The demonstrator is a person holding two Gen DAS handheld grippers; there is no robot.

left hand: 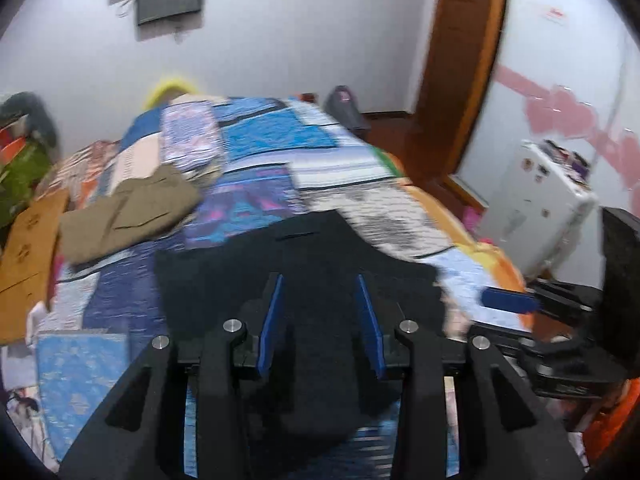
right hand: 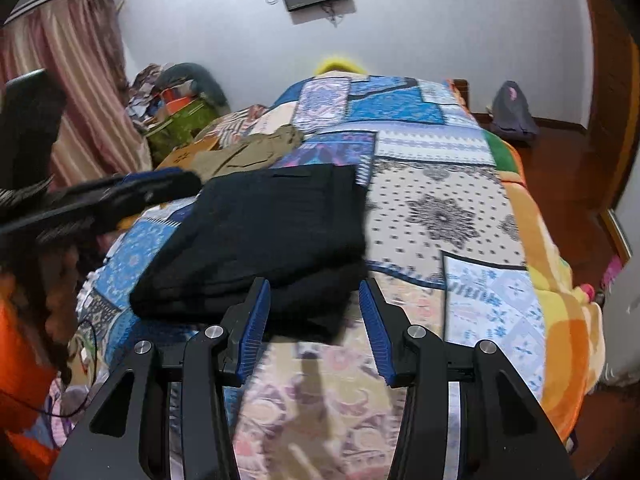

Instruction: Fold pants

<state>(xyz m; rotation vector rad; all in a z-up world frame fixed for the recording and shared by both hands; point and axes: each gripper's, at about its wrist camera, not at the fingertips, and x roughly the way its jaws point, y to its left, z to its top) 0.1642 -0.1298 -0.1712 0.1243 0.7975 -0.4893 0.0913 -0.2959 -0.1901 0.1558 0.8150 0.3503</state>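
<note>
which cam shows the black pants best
The right wrist view: the folded black pants lie whole on the patchwork bedspread, edges and layers clear. In the left wrist view the black pants are motion-blurred and partly hidden behind the open left gripper.

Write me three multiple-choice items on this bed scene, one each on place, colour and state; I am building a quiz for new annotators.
1. Where do the folded olive-brown pants lie relative to the folded black pants?
A. Farther up the bed, toward the curtain side
B. On the floor
C. Under the black pants

2. What colour are the tool finger pads?
A. Red
B. Blue
C. White

3. How does the right tool stand?
A. Shut on the quilt
B. Shut on the black pants
C. Open, holding nothing

Answers: 1 A, the folded olive-brown pants sit beyond the folded black pants. 2 B, the pads show blue. 3 C, the right tool has its jaws wide apart.
</note>
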